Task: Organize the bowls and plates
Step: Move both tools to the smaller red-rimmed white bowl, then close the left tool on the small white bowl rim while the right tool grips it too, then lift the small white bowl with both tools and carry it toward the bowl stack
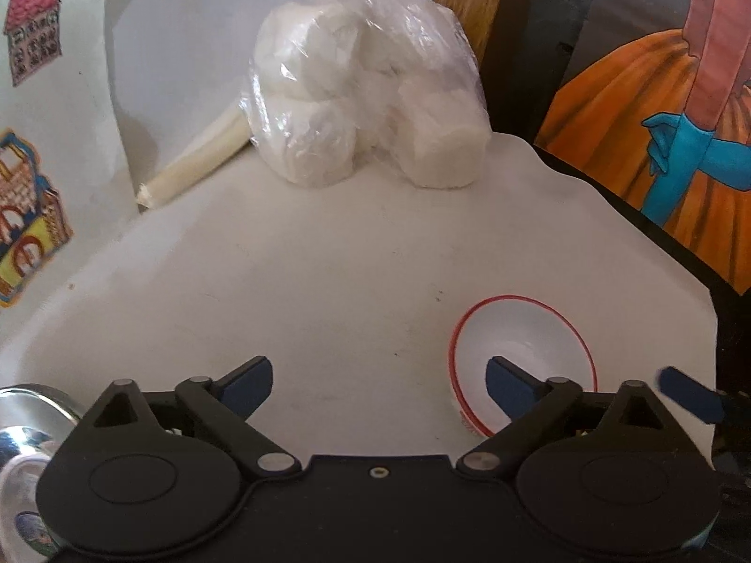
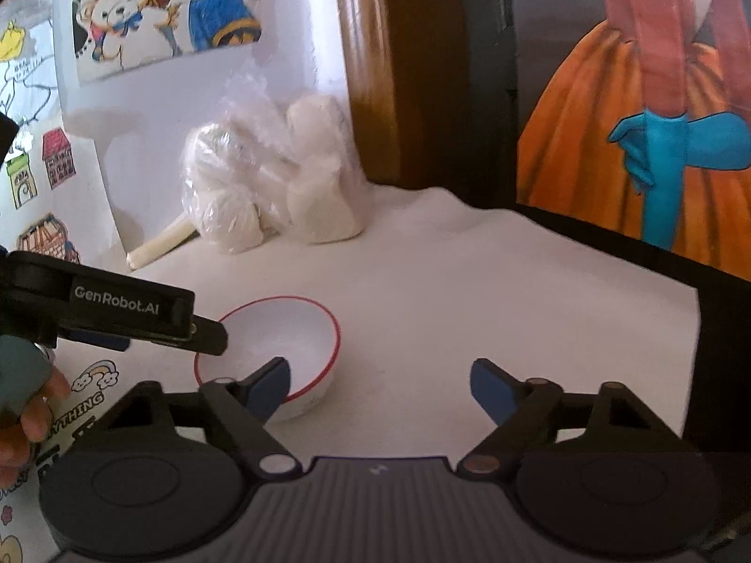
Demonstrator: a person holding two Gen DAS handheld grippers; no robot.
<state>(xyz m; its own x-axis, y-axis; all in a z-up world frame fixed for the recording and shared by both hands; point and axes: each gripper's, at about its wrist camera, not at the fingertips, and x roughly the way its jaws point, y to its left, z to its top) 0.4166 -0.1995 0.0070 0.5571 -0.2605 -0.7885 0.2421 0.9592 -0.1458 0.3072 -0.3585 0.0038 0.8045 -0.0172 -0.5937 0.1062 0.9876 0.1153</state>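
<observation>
Bowl (image 2: 277, 352), white with a red rim, stands upright on the white desk (image 1: 328, 281), near its right side. Left hand-held gripper (image 1: 378, 382) is wide open and empty. Right hand-held gripper (image 2: 380, 387) is likewise wide open and empty. Bag (image 1: 361, 94) of white lumps rests at the back.

My left hand-held gripper (image 1: 378, 375) tilts down with its jaws spread wide and nothing between the pads. My right hand-held gripper (image 2: 379, 387) is likewise wide apart and empty. My left hand (image 2: 23, 403) grips its handle at the frame edge.
</observation>
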